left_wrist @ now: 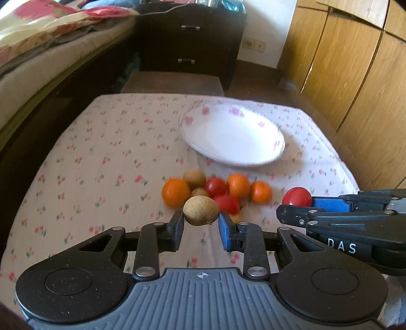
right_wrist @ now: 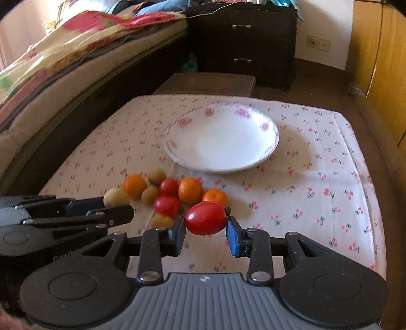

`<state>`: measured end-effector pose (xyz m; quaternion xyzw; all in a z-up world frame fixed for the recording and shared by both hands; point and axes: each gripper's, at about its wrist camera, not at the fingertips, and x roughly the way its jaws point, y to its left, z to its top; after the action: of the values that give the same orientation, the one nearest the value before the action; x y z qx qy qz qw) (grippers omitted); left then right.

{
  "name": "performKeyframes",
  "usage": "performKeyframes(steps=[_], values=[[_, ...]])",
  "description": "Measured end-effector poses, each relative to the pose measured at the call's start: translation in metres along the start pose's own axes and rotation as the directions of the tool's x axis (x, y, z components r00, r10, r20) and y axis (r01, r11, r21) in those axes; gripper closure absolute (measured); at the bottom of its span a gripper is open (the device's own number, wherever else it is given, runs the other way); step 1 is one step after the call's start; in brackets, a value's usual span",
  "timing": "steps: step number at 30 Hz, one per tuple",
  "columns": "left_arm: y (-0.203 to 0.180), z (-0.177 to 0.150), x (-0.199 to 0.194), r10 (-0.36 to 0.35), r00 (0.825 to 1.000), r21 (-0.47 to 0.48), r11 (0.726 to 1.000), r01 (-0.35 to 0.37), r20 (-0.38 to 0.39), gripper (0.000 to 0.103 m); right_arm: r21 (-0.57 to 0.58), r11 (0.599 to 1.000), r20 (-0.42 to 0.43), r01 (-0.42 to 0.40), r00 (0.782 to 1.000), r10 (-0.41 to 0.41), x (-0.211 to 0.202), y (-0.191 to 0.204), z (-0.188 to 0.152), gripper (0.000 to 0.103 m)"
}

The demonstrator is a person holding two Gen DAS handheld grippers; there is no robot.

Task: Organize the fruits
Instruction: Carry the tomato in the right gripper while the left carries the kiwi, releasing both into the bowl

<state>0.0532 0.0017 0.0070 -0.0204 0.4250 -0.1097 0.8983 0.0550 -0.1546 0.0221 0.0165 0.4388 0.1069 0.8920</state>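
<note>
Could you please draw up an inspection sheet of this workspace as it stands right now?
Surface: table under a cloth with a small cherry print.
Job's things: plate, white with pink flowers, nothing on it; near it a loose pile of oranges, tomatoes and tan fruits on the cloth.
Clutter: nothing seen.
Grippers: left gripper shut on a tan fruit; right gripper shut on a tomato; both held between the pads near the pile.
Cables: a cord trails over the dresser top.
Surroundings: bed with a floral cover on the left, dark dresser behind, stool beyond the table, wooden wardrobe on the right.
</note>
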Motion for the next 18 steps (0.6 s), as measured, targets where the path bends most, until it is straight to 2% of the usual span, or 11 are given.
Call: performKeyframes(steps=[8,18], values=[[-0.012,0.037,0.019,-0.022,0.999,0.012,1.0,0.021,0.026,0.065,0.018,1.0,0.023,0.019,1.0,-0.019,0.014,-0.014,0.035,0.067],[-0.015,0.071,0.063,-0.021,1.0,0.007,1.0,0.021,0.004,0.066,0.046,0.999,0.002,0.025,1.0,-0.025,0.053,-0.041,0.069,0.067]])
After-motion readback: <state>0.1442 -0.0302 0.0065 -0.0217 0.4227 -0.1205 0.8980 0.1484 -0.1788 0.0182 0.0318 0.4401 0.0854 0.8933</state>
